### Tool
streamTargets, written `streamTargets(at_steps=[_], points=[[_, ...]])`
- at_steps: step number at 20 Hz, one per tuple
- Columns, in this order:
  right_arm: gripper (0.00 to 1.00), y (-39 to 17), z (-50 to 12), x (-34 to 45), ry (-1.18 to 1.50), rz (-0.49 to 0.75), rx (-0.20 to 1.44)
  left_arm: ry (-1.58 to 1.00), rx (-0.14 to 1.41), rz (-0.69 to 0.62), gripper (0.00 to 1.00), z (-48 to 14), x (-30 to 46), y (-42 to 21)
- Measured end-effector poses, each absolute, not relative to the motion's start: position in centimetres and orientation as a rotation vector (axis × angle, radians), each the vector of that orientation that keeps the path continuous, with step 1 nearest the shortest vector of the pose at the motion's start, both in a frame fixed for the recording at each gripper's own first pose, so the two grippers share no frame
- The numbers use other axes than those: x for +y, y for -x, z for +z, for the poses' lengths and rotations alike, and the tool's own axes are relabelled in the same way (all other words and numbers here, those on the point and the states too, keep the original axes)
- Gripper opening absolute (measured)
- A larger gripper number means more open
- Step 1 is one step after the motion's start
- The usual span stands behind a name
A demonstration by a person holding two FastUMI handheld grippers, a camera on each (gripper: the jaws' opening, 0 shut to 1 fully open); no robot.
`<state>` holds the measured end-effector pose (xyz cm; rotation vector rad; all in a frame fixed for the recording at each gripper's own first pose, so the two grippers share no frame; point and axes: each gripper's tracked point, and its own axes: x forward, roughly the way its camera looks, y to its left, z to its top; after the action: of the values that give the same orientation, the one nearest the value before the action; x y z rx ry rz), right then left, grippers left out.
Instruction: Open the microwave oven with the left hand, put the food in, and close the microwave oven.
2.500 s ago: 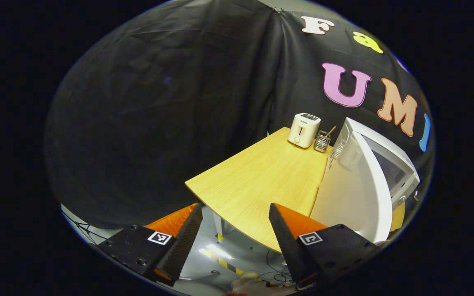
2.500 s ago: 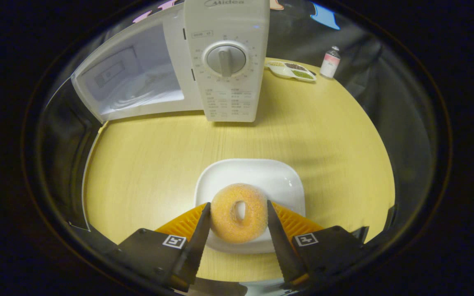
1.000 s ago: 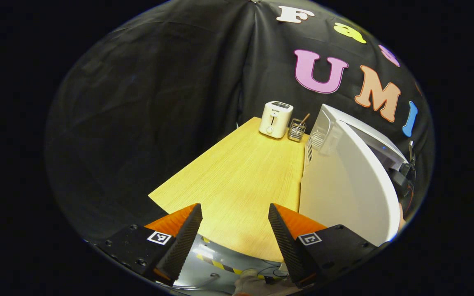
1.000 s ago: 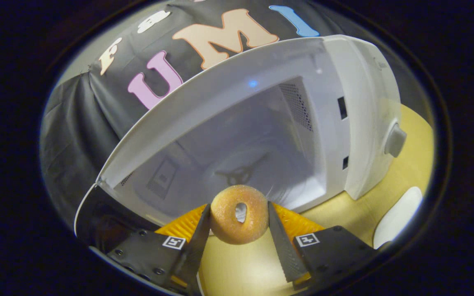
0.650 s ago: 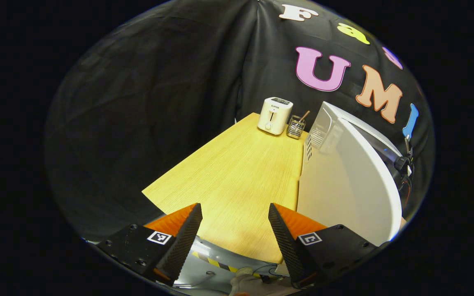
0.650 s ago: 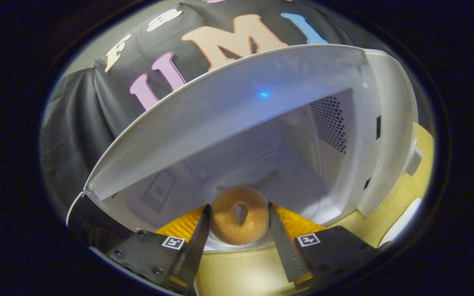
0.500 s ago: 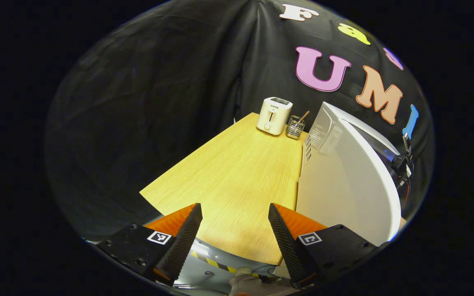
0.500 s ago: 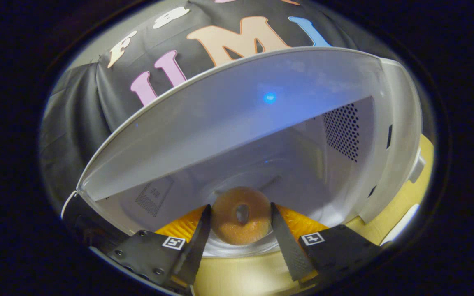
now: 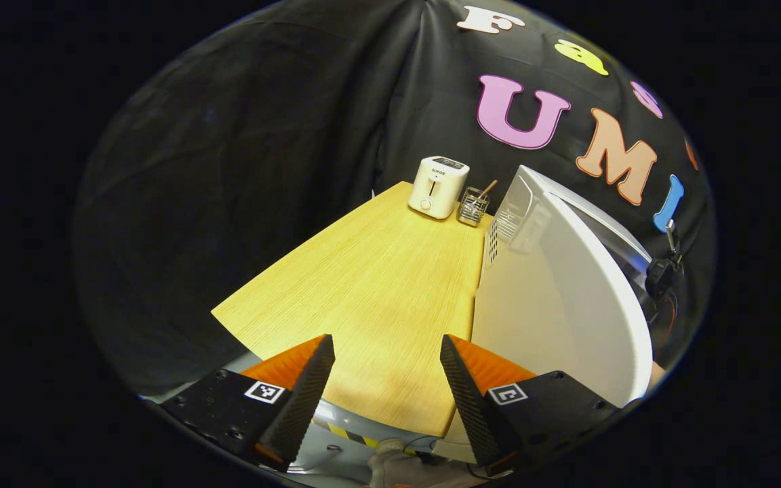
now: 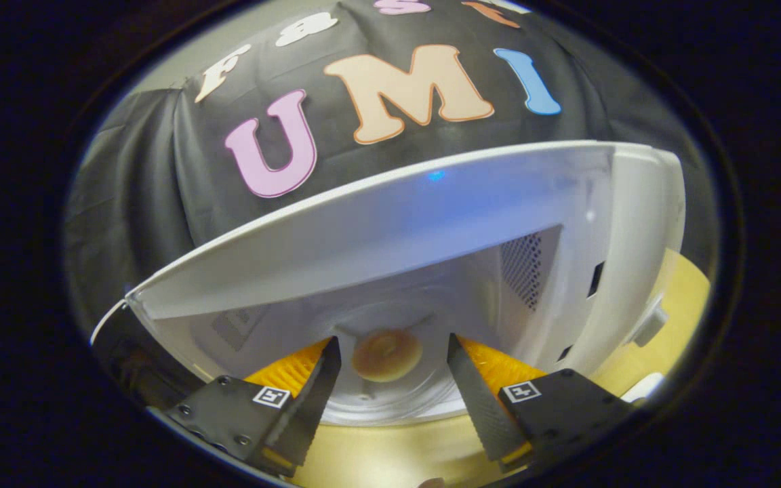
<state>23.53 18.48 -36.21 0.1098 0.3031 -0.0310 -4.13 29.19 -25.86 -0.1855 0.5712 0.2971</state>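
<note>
Two steps judged done: door open, donut lying on the turntable inside the microwave | right gripper spread, empty, at the cavity mouth | left gripper spread, empty, over the table front edge beside the door | remaining: close door.
</note>
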Motion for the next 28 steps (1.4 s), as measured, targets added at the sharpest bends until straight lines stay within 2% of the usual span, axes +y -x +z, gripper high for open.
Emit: streamTargets(at_steps=[4, 7, 10, 11, 12, 13, 14, 15, 16, 18, 28], points=[[0.97, -21.4, -35.5, 17.8, -0.039, 0.002, 0.308, 0.177, 0.562, 0.299, 0.93, -25.7, 29.3, 4.2], [0.97, -19.8, -34.7, 17.9, -0.019, 0.026, 0.314, 0.162, 0.566, 0.292, 0.81, -25.5, 29.0, 4.4], [0.97, -17.8, -33.7, 18.5, 0.001, 0.071, 0.323, 0.137, 0.581, 0.301, 0.55, -25.7, 29.0, 4.5], [0.97, -17.0, -33.6, 18.7, 0.005, 0.089, 0.337, 0.139, 0.589, 0.294, 0.41, -25.8, 28.7, 4.5], [0.97, -16.2, -33.3, 18.6, 0.008, 0.103, 0.347, 0.145, 0.591, 0.284, 0.45, -25.8, 28.5, 4.5], [0.97, -15.5, -32.9, 18.6, 0.012, 0.113, 0.348, 0.148, 0.592, 0.276, 0.33, -25.9, 28.2, 4.6], [0.91, -14.7, -32.3, 18.5, 0.019, 0.117, 0.347, 0.142, 0.593, 0.273, 0.22, -25.8, 28.1, 4.7], [0.91, -14.2, -31.8, 18.4, 0.027, 0.119, 0.343, 0.131, 0.596, 0.274, 0.24, -25.8, 28.2, 4.9], [0.91, -13.5, -31.3, 18.3, 0.035, 0.119, 0.334, 0.121, 0.604, 0.278, 0.08, -25.9, 28.3, 5.0], [0.91, -12.4, -30.5, 18.1, 0.044, 0.115, 0.328, 0.111, 0.615, 0.288, 0.01, -26.0, 28.5, 5.5], [0.92, -7.5, -26.8, 16.0, 0.066, 0.074, 0.298, 0.034, 0.611, 0.184, 0.01, -24.5, 25.5, 7.1]])
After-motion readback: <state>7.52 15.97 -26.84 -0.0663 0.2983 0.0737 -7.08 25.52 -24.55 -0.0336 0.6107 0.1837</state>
